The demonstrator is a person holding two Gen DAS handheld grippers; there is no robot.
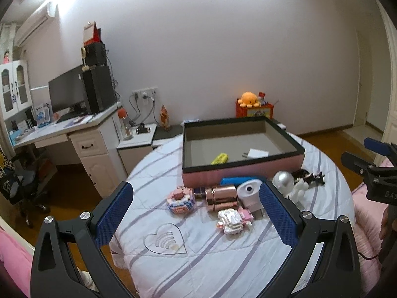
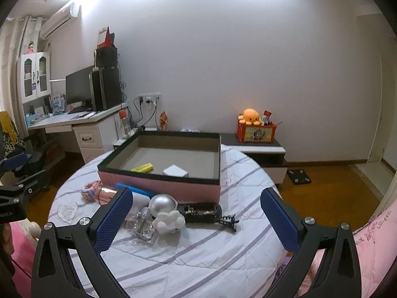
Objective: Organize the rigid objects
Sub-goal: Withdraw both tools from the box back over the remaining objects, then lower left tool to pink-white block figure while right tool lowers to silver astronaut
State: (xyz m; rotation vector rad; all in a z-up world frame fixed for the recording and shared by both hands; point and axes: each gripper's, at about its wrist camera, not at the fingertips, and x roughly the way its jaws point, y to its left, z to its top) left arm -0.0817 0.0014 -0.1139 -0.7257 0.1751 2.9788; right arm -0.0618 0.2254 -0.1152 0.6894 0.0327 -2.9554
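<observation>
**Black frames, blue pads**

Each tool was a black forked frame with triangular cut-outs in its arms and round silver screws at the joints. The left tool [image 1: 196, 213] carried two fingers [image 1: 115, 213] faced with dark blue, finely dimpled pads. The right tool [image 2: 196, 219] was built the same way, its fingers [image 2: 279, 221] padded in the same blue. Seen from the side, the right tool bore pale lettering on its black body.
</observation>
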